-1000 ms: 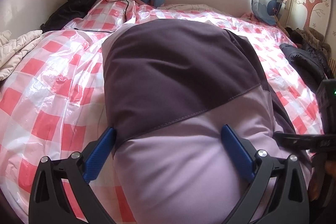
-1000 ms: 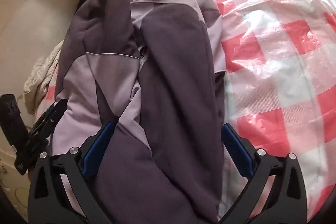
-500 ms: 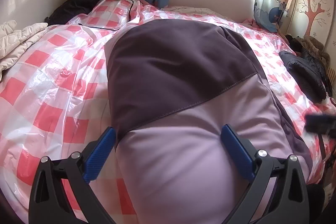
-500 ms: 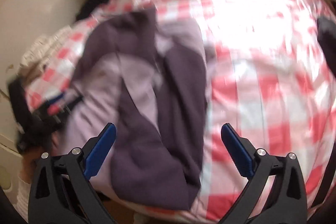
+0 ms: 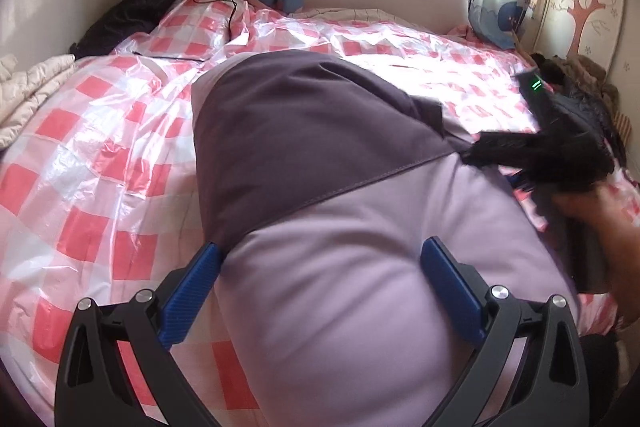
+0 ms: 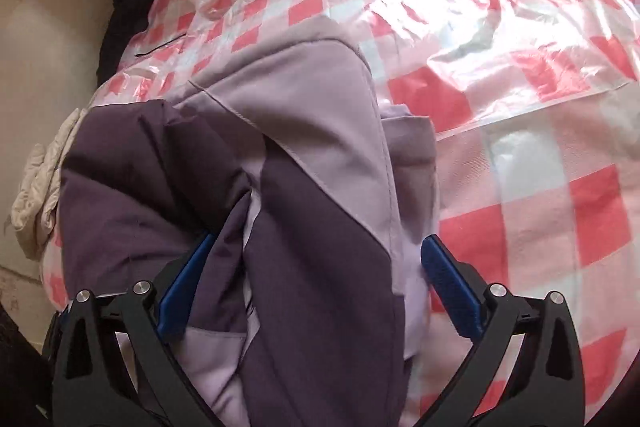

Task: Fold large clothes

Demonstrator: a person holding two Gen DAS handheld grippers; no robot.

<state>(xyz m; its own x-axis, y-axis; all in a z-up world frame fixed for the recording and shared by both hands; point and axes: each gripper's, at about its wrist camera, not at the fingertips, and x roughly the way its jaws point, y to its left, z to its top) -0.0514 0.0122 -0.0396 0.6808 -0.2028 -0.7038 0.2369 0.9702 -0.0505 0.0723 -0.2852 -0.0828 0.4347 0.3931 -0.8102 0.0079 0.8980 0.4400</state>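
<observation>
The bed (image 5: 104,155), under a glossy red-checked plastic sheet, serves as the folding surface. The jacket (image 5: 320,155) fills the middle of both views — already gathered into a long padded bundle, lilac panels against dark purple, a seam running diagonally between them. The left gripper (image 5: 320,269) and right gripper (image 6: 316,261) both stand spread apart astride the bundle, probably poised to grip for another fold.

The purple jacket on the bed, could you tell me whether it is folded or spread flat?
Folded, at least partly: the right wrist view shows the jacket in overlapping layers, one panel lapped over another, a narrow bundle on the checked cover.
</observation>
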